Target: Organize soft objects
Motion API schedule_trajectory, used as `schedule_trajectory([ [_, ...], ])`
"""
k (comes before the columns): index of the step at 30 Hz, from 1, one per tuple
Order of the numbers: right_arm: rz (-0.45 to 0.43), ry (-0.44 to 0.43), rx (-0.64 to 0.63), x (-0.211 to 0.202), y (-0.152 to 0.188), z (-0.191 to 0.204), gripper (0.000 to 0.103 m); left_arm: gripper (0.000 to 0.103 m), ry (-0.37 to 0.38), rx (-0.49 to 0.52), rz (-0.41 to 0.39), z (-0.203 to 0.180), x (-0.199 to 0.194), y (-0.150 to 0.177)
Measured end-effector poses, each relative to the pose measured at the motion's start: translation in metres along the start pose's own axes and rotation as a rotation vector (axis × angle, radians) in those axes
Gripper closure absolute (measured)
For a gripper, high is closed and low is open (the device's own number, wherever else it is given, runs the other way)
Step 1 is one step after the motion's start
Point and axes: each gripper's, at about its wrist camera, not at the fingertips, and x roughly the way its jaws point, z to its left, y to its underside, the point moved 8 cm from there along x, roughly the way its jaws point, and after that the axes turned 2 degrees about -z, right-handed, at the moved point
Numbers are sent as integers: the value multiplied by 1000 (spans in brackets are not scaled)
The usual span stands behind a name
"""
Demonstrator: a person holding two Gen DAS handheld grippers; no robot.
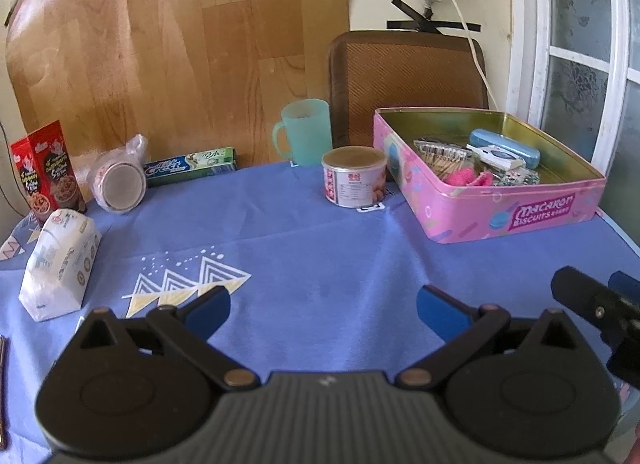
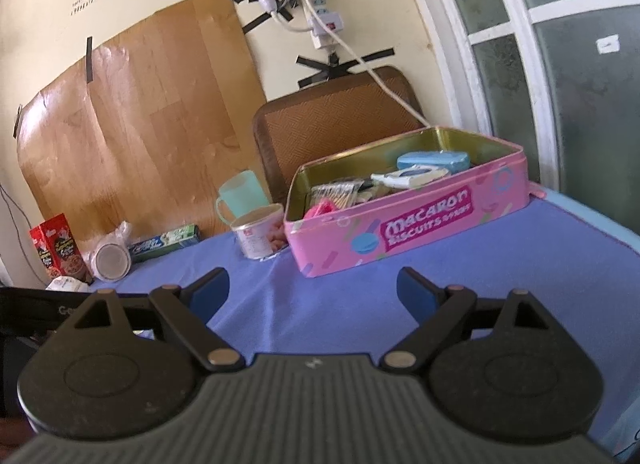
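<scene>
Far left on the blue patterned tablecloth (image 1: pixel 320 248): a white soft paper-wrapped pack (image 1: pixel 60 264), likely the next soft thing, though its contents cannot be read. Behind it, a red cardboard snack box (image 1: pixel 48 171), a bagged roll of tape (image 1: pixel 120 179) and a green toothpaste carton (image 1: pixel 190 165).

Centre: left gripper (image 1: pixel 323 310) released, nothing between its 2 blue pads. A squeeze too hard could crush the pack.

Right: a small labelled tin can (image 1: pixel 354 175) touching or just beside the pink macaron biscuit tin (image 1: pixel 516 215), risking a knock on the carry. Right gripper (image 2: pixel 314 290) also spread wide, empty.
</scene>
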Motion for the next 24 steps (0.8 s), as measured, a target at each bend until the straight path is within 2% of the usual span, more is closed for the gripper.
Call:
schedule_trajectory([
  [6,9,-1,-37,1,3,15,10,0,-4,-47,21,22,4,8],
  [11,-2,7,-45,-1,-2,20,10,0,0,-58,9,28,1,8],
  [17,-11,15,-52,-5,-10,18,10,0,28,-57,-11,23,-5,2],
  [21,-31,25,-43,-9,-14,12,10,0,58,-28,-63,11,-17,-4],
  [24,-50,36,-32,-14,-19,7,10,0,69,-9,-70,1,-21,-9],
])
